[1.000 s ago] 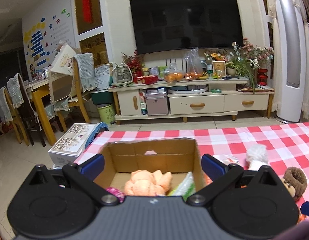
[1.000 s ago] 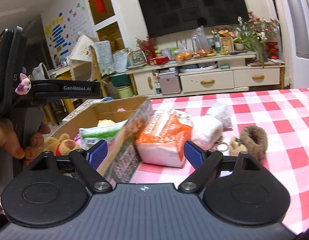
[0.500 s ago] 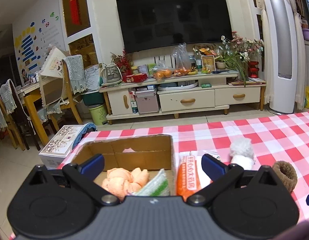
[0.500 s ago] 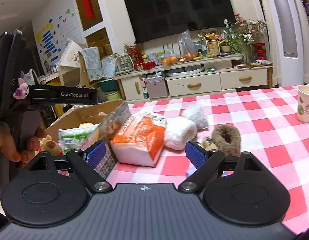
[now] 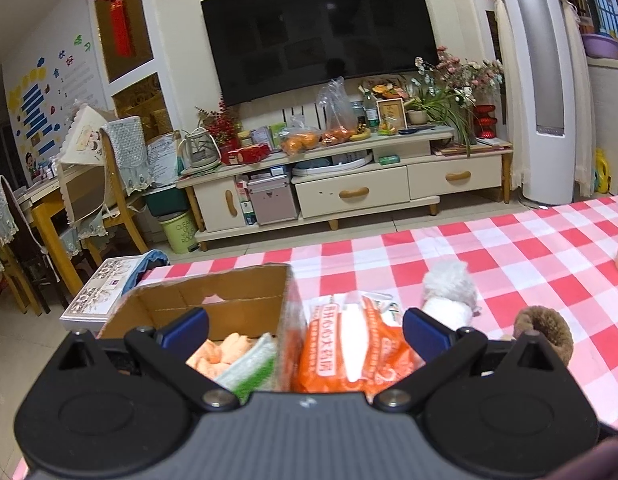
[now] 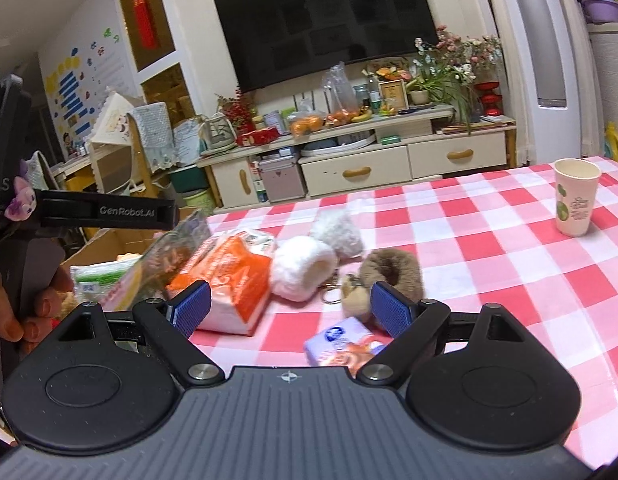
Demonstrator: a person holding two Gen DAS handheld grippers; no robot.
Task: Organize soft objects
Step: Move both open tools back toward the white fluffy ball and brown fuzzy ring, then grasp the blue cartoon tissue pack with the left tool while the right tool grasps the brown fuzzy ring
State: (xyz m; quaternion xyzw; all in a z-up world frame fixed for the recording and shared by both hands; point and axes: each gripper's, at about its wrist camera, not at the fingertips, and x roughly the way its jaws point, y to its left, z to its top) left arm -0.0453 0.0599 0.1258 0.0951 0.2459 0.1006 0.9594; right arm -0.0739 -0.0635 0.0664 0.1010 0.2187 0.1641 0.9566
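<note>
As both views had slid rightward off the cardboard box (image 5: 213,300) over the last second, the checked tablecloth (image 6: 489,248) now showed more loose items, which suggested the next pick was being chosen. The box, at the table's left end, already held a peach plush (image 5: 225,354). Just beside it lay the orange tissue pack (image 6: 233,276), then a white fluffy roll (image 6: 303,266) and a brown furry ring (image 6: 393,270). The left gripper (image 5: 305,330) and right gripper (image 6: 289,308) were both spread and empty. A paper cup (image 6: 575,202) stood well apart.
</note>
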